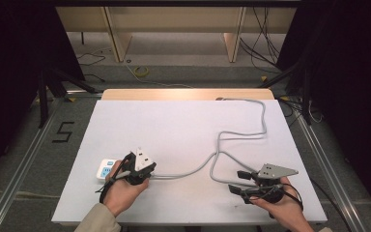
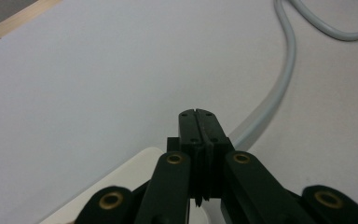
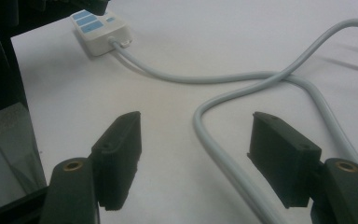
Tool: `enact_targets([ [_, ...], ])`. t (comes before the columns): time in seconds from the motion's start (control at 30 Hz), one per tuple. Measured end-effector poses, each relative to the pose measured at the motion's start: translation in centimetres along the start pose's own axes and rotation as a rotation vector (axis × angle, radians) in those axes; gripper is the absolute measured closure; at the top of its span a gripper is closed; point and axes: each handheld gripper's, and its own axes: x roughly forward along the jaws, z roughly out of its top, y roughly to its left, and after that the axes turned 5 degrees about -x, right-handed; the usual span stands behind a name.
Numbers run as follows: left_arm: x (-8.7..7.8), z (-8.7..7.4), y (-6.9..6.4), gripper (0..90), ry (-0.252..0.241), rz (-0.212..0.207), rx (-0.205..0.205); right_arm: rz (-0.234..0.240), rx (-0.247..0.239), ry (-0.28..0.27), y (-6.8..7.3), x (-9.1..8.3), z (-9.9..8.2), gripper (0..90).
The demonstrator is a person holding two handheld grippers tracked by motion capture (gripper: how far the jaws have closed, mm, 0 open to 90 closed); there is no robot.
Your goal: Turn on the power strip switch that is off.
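A white table [image 1: 183,135] carried a long grey cable [image 1: 241,133] that looped from its far edge across the middle and ran to a white power strip [image 1: 105,169] with blue sockets lying at the near left corner. The person's left hand [image 1: 121,191] held the left gripper [image 2: 198,126] over the strip's cable end, its jaws clenched tight together with nothing visible between them; the strip's pale corner showed just beneath them. At the near right, the right gripper [image 3: 196,158] hovered with its jaws released and wide apart, a bend of the cable lying on the table between them, untouched.
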Motion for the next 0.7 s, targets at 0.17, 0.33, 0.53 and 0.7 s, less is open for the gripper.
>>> enact_targets([
  [0.17, -0.1, -0.1, 0.4, 89.6, 0.008, 0.021, -0.004, 0.000, -0.002, 0.001, 0.0, 0.0, 0.0, 34.9],
  [0.33, -0.2, -0.1, 0.9, 89.6, 0.019, 0.032, -0.014, -0.001, -0.003, 0.001, 0.0, 0.0, 0.0, 35.0],
  [0.53, -0.4, -0.3, 1.6, 89.6, 0.028, 0.052, -0.032, -0.001, -0.004, 0.001, 0.0, 0.0, 0.0, 34.9],
  [0.7, -0.4, -0.5, 2.0, 89.6, 0.034, 0.062, -0.042, -0.002, -0.005, 0.001, 0.0, 0.0, 0.0, 35.0],
])
